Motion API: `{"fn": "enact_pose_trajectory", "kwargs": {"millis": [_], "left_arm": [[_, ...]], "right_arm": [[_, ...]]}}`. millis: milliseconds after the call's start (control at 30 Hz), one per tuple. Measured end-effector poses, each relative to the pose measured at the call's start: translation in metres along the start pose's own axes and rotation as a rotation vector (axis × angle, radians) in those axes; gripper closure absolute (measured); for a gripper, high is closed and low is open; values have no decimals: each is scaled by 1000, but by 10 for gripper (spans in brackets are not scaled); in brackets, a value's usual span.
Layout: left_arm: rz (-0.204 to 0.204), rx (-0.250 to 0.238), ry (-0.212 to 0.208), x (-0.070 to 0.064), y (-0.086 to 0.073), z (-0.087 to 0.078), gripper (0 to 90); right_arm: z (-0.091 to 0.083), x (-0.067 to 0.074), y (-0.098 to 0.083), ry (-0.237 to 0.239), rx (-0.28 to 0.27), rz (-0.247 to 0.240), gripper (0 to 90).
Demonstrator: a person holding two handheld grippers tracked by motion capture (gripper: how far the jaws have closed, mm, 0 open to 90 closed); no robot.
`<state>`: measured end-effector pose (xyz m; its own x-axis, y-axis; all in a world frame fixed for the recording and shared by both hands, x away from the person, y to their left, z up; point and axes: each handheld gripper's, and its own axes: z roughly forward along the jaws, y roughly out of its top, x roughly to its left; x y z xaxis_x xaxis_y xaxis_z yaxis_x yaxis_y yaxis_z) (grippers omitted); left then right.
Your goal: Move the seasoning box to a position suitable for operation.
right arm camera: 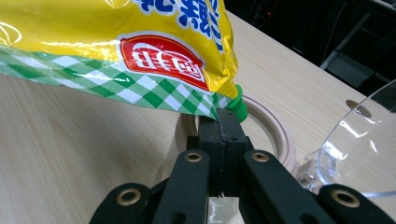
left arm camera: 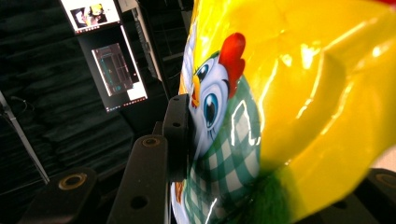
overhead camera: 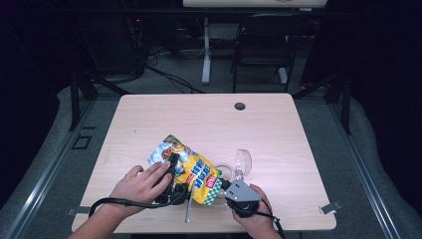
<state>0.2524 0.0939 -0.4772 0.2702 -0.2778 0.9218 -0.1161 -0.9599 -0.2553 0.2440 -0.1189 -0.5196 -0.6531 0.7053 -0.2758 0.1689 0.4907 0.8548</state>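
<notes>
A yellow snack bag with blue lettering and a green checked edge lies on the wooden table, near its front. My left gripper reaches over the bag's left half, a hand on top of it. In the left gripper view the bag, printed with a cartoon chicken, sits between the jaws, and the left pad presses into it. The other jaw is mostly hidden behind the bag. My right gripper has its jaws together on the bag's green checked corner, right gripper.
A beige tape ring lies flat just behind the held corner. A clear plastic dome-like piece stands beside it to the right. A thin silvery strip lies by the front edge. A cable hole marks the far side.
</notes>
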Motion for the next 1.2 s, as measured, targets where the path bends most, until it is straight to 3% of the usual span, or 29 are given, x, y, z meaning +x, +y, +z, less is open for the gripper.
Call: {"fn": "enact_pose_trajectory", "kwargs": {"millis": [700,1200], "left_arm": [[38,11,6,4,3,-3,686],[42,7,9,6,4,-4,687]], "right_arm": [[0,0,0,-2,-2,10,900],[-1,0,0,0,-2,13,900]]}}
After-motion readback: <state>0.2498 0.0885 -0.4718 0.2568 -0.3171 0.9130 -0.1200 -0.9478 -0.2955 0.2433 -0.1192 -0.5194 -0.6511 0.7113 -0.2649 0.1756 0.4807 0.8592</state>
